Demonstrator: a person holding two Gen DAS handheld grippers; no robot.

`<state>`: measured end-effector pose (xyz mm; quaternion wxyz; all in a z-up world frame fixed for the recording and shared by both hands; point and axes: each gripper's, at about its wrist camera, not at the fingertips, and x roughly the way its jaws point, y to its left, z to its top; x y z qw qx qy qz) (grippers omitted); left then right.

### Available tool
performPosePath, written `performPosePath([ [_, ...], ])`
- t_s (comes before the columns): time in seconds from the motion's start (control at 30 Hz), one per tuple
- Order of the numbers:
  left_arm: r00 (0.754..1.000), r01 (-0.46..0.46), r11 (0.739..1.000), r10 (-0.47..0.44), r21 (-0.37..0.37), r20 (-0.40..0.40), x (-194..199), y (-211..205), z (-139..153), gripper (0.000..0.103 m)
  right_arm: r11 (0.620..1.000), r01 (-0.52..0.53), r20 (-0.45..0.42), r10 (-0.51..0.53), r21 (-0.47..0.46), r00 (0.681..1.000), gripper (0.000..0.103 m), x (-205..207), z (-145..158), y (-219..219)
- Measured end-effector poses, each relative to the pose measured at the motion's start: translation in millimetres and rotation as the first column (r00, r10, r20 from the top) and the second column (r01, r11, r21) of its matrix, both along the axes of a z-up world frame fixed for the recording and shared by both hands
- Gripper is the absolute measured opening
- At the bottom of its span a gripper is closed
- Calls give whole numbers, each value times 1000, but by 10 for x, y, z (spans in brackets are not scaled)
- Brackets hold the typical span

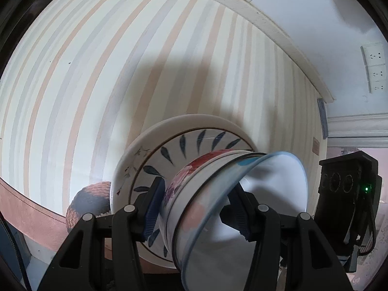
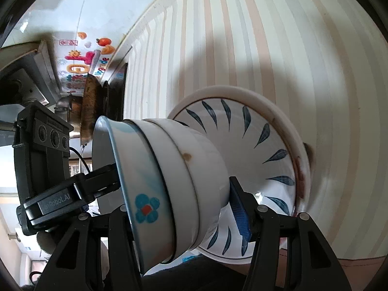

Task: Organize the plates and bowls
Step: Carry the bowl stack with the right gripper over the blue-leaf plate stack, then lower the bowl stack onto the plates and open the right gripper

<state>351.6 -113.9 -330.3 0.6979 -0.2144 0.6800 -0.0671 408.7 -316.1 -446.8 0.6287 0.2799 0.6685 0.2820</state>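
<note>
Striped pastel bench cloth [image 1: 101, 55] behind; both grippers' fingers [image 1: 155, 208] clamped on nested white ceramic bowls [image 2: 184, 184] atop blue-leaf plate [image 2: 262, 160], between the fingers — uneven pull risks slipping, cracking.

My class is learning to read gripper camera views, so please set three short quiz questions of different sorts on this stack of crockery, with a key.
1. True or false: the leaf-patterned plate lies against a larger white plate.
2. Multiple choice: what is painted on the outer wall of the top bowl?
A. a blue flower with a red centre
B. a green star
C. a yellow fish
3. Fill in: one finger of the left tongs reaches ____ the top bowl, and the other presses on the stacked bowls from outside.

Key: 1 true; 2 A; 3 inside.
</note>
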Motion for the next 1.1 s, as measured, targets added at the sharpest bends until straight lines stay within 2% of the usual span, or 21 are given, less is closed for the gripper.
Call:
performPosePath([
  [0.3, 1000, 20, 1000, -20, 7, -2, 33, 7, -50, 51, 998, -14, 9, 15, -55, 1000, 58, 12, -45, 85],
  [0.57, 999, 36, 999, -36, 16, -4, 19, 6, -84, 51, 998, 1, 6, -1, -67, 1000, 58, -28, -71, 91],
  [0.7, 997, 65, 996, -67, 64, 26, 0, -21, -21, 50, 997, -7, 14, 8, -79, 1000, 58, -27, -40, 134],
  [1.0, 981, 119, 965, -151, 234, 126, -127, -71, 302, 50, 990, 12, 57, -4, -141, 998, 60, -126, 137, 69],
  [1.07, 974, 126, 959, -168, 255, 149, -172, -67, 395, 51, 987, 21, 71, -10, -161, 997, 63, -158, 218, 46],
  [1.1, 973, 129, 957, -173, 260, 154, -184, -70, 431, 51, 983, 28, 86, -13, -182, 996, 68, -184, 287, 29],
])
